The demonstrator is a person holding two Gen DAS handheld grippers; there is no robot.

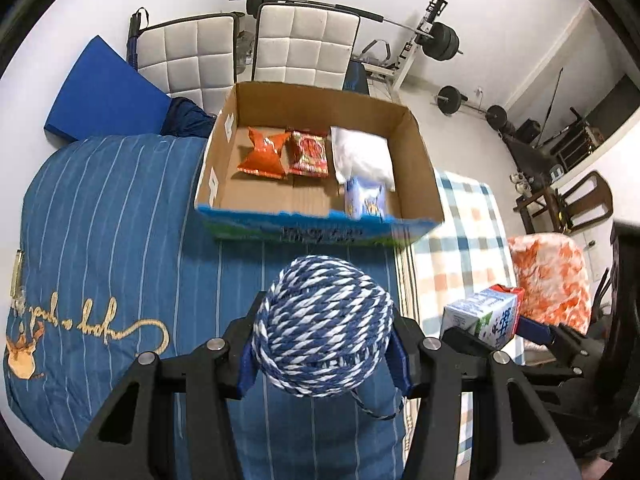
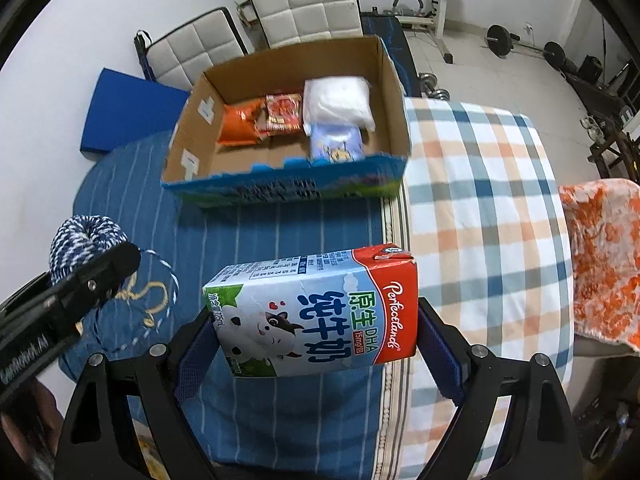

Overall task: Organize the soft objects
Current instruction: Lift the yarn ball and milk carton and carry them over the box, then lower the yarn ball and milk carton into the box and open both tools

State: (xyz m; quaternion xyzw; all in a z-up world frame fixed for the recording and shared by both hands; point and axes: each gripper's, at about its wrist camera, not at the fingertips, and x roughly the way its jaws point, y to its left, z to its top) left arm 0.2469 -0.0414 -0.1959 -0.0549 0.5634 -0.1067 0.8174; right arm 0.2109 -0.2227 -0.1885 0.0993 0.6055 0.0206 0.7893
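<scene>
My left gripper [image 1: 324, 352] is shut on a blue-and-white yarn ball [image 1: 324, 320], held above the blue striped bedding, short of an open cardboard box [image 1: 224, 128]. The ball also shows in the right wrist view [image 2: 86, 240]. My right gripper [image 2: 316, 344] is shut on a milk carton [image 2: 316, 312], held sideways above the bedding; the carton shows in the left wrist view [image 1: 486, 316] to the right of the ball. The box [image 2: 396, 92] holds an orange snack bag [image 1: 262, 152], a red packet [image 1: 309, 153], a white soft pack [image 1: 362, 156] and a light-blue packet [image 1: 366, 198].
A blue striped quilt [image 1: 112, 216] and a checked sheet [image 2: 480, 184] cover the bed. An orange-and-white cloth [image 2: 604, 256] lies at the right. A blue pad [image 1: 104, 88] and white padded chairs [image 1: 304, 46] stand behind the box, with weights by the wall.
</scene>
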